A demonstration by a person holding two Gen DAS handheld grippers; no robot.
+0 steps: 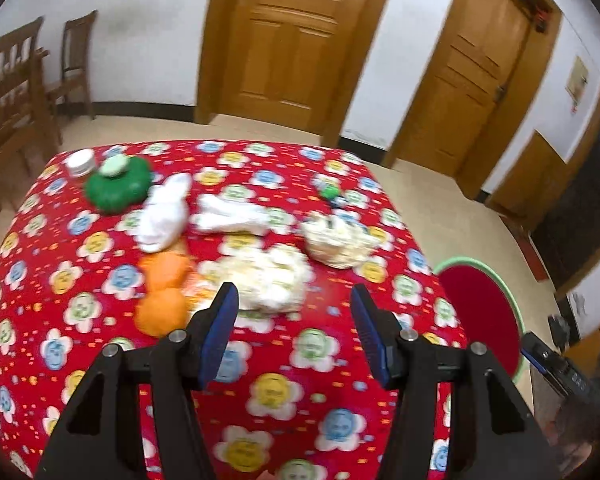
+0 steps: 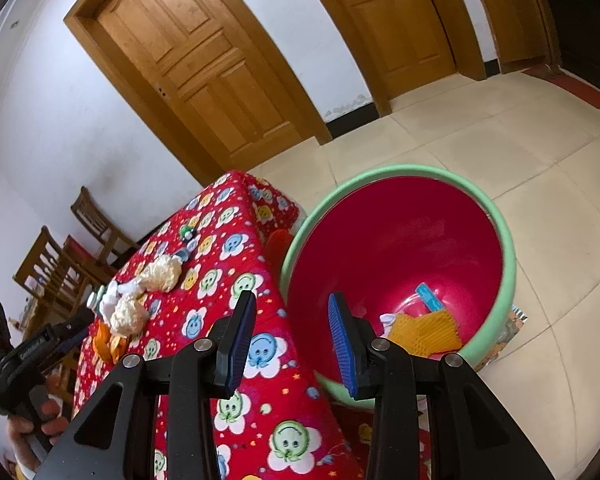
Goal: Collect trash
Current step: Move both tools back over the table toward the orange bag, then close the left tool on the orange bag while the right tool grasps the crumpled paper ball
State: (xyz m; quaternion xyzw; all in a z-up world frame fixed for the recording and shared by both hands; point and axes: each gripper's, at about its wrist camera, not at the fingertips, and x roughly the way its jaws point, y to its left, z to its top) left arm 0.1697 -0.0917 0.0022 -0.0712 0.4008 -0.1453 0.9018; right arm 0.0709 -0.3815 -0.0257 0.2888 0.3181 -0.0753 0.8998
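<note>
Left wrist view: left gripper (image 1: 294, 302) hovers over the table (image 1: 100, 360), fingers wide apart, nothing between, aimed at 12 o'clock toward a crumpled wad (image 1: 266, 280) just past the tips. 2nd wad (image 1: 338, 242) at 1 o'clock; white cloth (image 1: 230, 216) lies w/ long axis left-right; orange peel (image 1: 162, 292) at 10 o'clock, beside the near wad. Right wrist view: right gripper (image 2: 292, 320) fingers apart, empty, straddling table edge & bin (image 2: 496, 216); bin at 1 o'clock on floor, mouth tilted toward cam, scraps (image 2: 424, 330) inside.
</note>
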